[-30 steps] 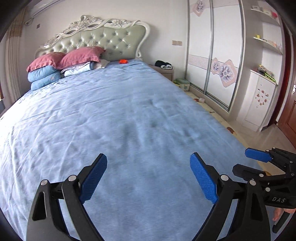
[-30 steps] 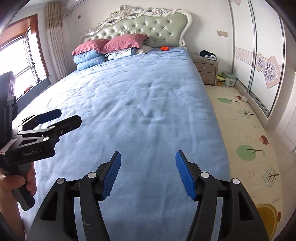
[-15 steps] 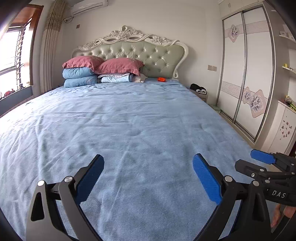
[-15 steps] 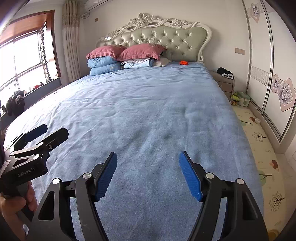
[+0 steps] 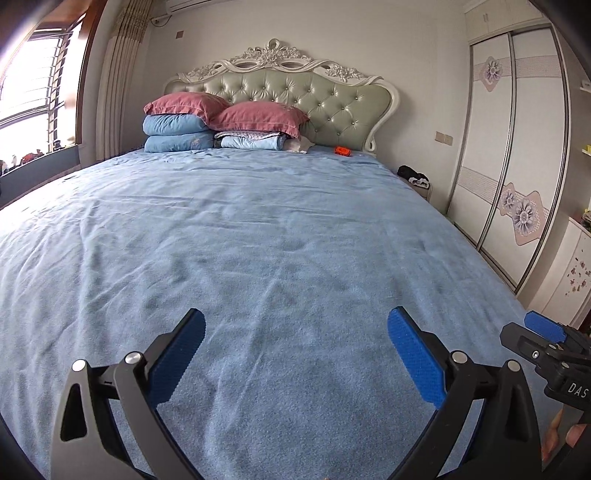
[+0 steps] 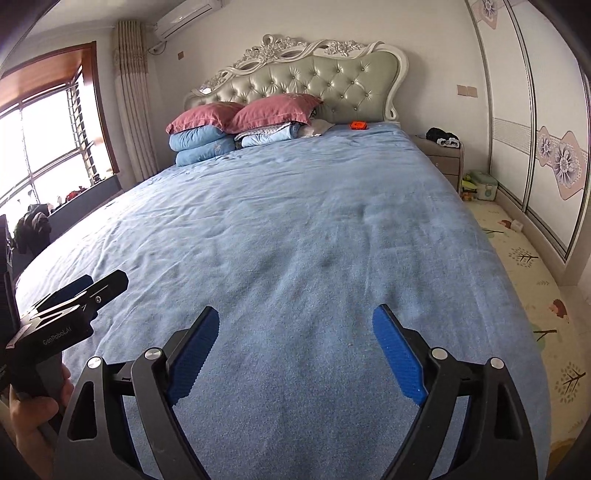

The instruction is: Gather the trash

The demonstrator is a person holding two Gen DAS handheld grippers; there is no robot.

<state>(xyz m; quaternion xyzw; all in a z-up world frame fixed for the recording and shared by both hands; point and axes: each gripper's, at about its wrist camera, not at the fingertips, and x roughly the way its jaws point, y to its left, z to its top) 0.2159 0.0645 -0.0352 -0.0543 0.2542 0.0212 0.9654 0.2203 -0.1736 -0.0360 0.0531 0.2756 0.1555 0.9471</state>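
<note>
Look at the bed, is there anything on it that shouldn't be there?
Yes: a small orange object lies alone on the blue bedspread, near the headboard and beside the stacked pillows. It may be trash, though it is too small to identify. Both grippers are open and empty.

Premises: a home bedroom. Observed: a large bed (image 5: 258, 240) with blue cover, tufted headboard (image 5: 295, 99) and stacked pillows (image 5: 221, 122); a sliding-door wardrobe (image 5: 513, 155) along one wall. Also noted: a curtained window (image 6: 48, 147), nightstand (image 6: 443, 157) and wall-mounted air conditioner (image 6: 188, 16).
</note>
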